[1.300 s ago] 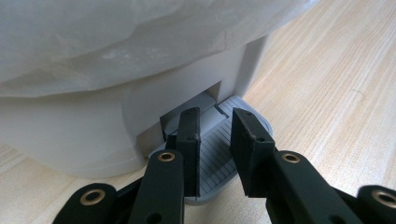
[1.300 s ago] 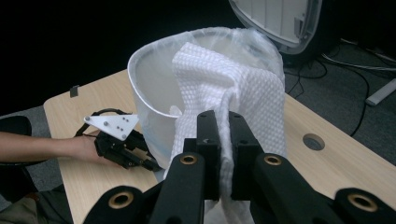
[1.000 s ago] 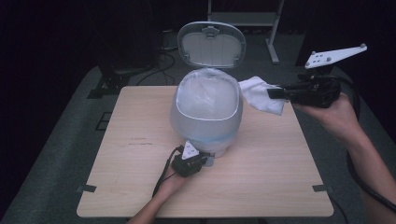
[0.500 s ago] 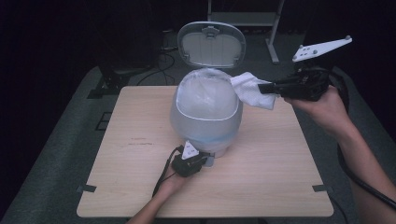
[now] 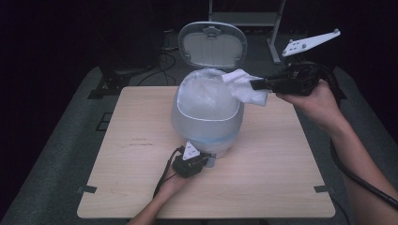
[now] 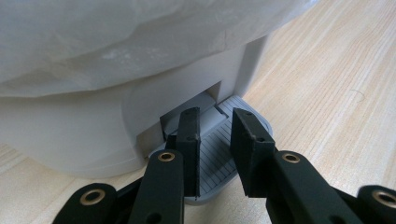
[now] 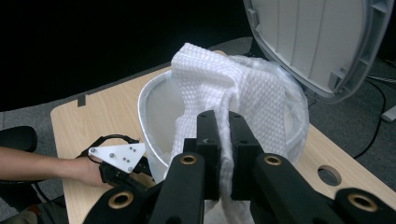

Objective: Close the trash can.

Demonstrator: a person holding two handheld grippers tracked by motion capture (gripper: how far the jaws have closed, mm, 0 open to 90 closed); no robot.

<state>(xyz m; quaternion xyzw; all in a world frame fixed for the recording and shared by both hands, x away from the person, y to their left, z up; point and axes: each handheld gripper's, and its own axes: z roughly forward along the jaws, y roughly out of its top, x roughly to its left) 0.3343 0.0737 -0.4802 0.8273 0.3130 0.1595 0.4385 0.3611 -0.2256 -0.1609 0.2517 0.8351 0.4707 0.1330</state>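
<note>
A pale grey pedal bin [image 5: 206, 117] lined with a clear plastic bag stands mid-table, its lid [image 5: 213, 44] raised upright. My left gripper [image 5: 202, 161] rests at the bin's front base. Its jaws [image 6: 215, 116] are slightly apart and lie on the ribbed foot pedal [image 6: 219, 154], with nothing between them. My right gripper [image 5: 253, 84] is shut on a white textured paper towel [image 5: 244, 86] held at the bin's right rim. In the right gripper view the towel [image 7: 224, 79] hangs over the open bin mouth, pinched between the jaws [image 7: 223, 119].
The wooden table [image 5: 281, 178] has bare room left, right and front of the bin. Black tape marks [image 5: 87, 190] sit at its front corners. Behind the table stand dark equipment and floor cables [image 5: 164, 61]. My right gripper's cable [image 5: 356, 180] trails along the forearm.
My right gripper has carried the towel leftward and slightly up, from beside the bin to its rim. The left gripper has stayed on the pedal and the lid has stayed up.
</note>
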